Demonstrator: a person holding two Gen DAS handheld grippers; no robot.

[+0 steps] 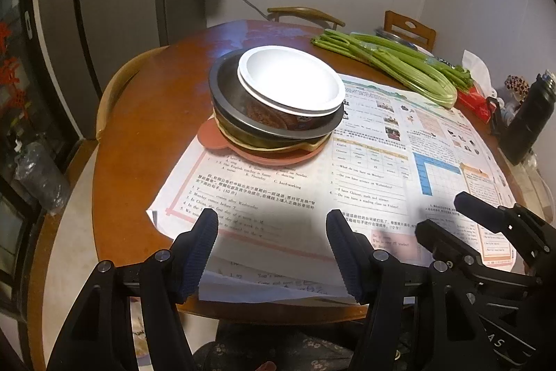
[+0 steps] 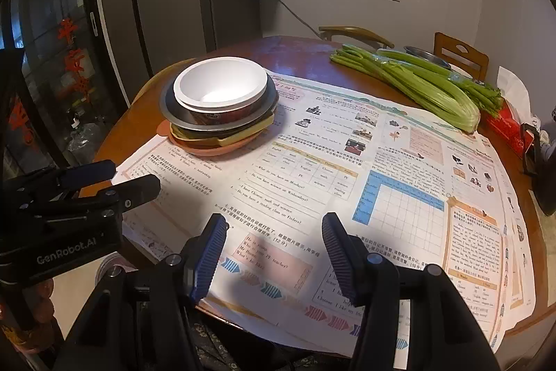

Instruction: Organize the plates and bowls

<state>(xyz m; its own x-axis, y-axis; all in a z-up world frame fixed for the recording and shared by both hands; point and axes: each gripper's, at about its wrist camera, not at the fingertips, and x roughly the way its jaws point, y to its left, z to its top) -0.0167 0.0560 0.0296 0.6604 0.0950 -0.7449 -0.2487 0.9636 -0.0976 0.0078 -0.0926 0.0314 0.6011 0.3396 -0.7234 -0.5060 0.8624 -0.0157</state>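
Observation:
A stack of dishes stands on the round wooden table (image 1: 146, 134). A white bowl (image 1: 290, 80) sits on top in a grey metal dish (image 1: 222, 93), over a yellow dish and an orange plate (image 1: 215, 136). My left gripper (image 1: 272, 226) hovers above the near table edge, short of the stack, open with nothing between its fingers. In the right wrist view the white bowl (image 2: 219, 86) tops the same stack on the orange plate (image 2: 208, 148) at the far left. My right gripper (image 2: 272, 228) is open and empty over the printed paper, right of the left gripper (image 2: 127, 178).
Printed paper sheets (image 2: 382, 183) cover most of the table. A celery bunch (image 2: 417, 82) lies at the far right, with a red tissue pack (image 2: 507, 127) and a black bottle (image 1: 528, 117) beside it. A metal bowl (image 2: 425, 54) and chairs stand behind; a fridge (image 1: 104, 6) is at the left.

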